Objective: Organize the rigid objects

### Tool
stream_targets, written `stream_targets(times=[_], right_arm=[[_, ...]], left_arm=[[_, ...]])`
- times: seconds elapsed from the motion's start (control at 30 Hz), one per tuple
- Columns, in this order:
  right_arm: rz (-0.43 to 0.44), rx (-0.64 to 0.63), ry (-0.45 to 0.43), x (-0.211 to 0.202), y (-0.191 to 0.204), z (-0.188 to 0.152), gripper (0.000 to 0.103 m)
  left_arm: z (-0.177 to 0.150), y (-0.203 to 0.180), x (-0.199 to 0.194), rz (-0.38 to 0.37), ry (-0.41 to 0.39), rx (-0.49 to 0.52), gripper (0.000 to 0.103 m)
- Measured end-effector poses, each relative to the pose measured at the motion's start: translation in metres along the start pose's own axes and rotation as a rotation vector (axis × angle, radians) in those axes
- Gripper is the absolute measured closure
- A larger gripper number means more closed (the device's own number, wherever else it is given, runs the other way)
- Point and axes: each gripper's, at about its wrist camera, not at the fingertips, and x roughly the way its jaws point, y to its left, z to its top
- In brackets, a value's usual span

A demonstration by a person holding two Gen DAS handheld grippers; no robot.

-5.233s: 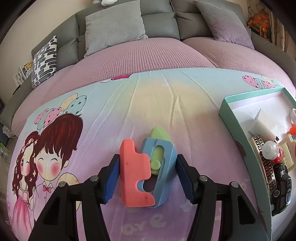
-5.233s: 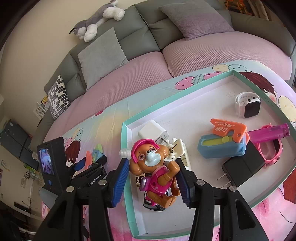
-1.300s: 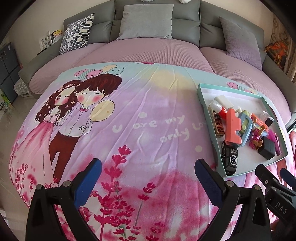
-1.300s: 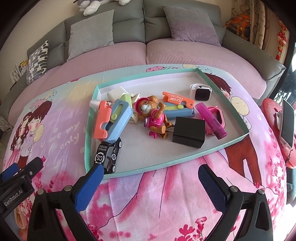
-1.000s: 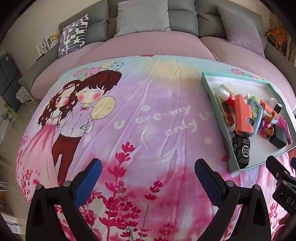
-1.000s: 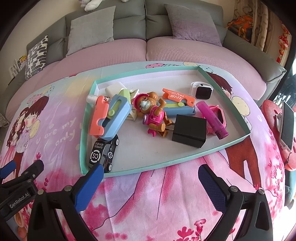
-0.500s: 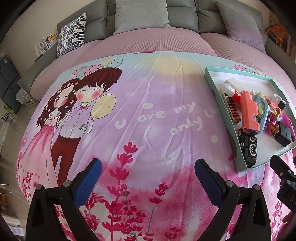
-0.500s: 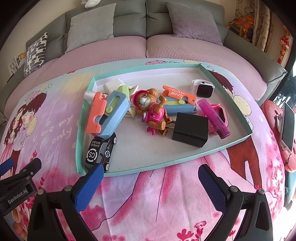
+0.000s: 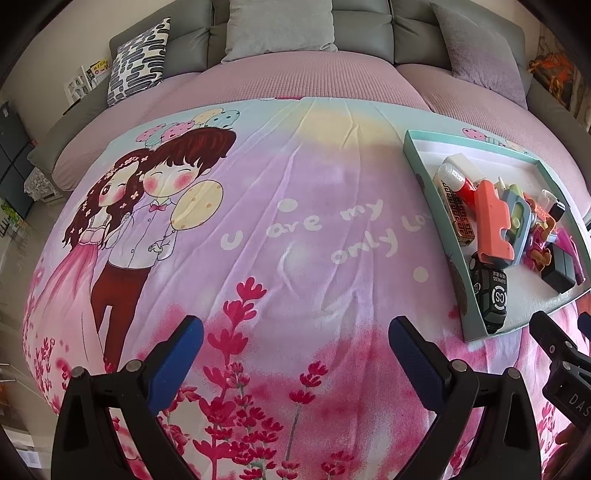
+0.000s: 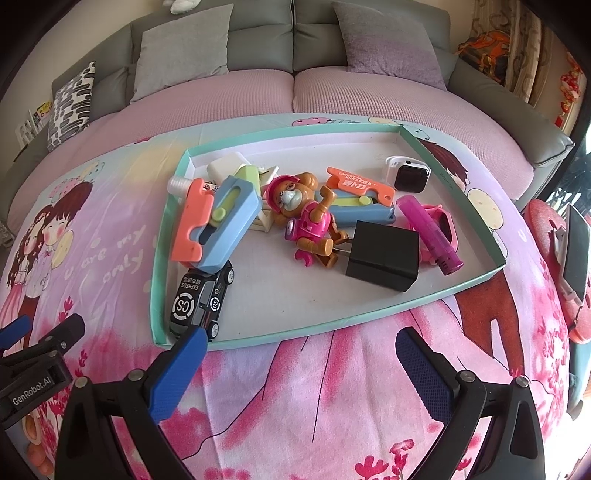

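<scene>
Both grippers empty, toys lying in the tray!
Left gripper (image 9: pixel 295 343) and right gripper (image 10: pixel 297 354) gape wide above the blanket (image 9: pixel 295 229); the tray (image 10: pixel 369 317) sits just beyond the right one.

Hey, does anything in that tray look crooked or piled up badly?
Yes. The orange-and-blue toy lies tilted, propped on the black toy car and other items instead of flat on the tray. Nothing has spilled onto the blanket.

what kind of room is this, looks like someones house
Most likely a home living room or bedroom: a grey sofa with cushions, a cartoon-print blanket spread in front of it, and a teal tray of toys and small gadgets.
</scene>
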Motion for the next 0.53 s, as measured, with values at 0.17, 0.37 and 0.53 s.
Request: stream_targets(times=[0.17,0.37,0.53], right_arm=[[0.001,0.0,0.004,0.0017,0.0,-0.0006,0.0],[0.001,-0.001,0.006,0.0029,0.0002,-0.0005,0.0],[0.0,-0.001,0.007,0.0034,0.0002,-0.0008,0.0]], left_arm=[[-0.0003,-0.0018,0.0019,-0.001,0.005,0.009,0.003],[-0.0007,-0.0013,-0.0008,-0.009,-0.012,0.001,0.003],[0.0005,0.0003,-0.0023,-0.02,-0.016,-0.01,0.003]])
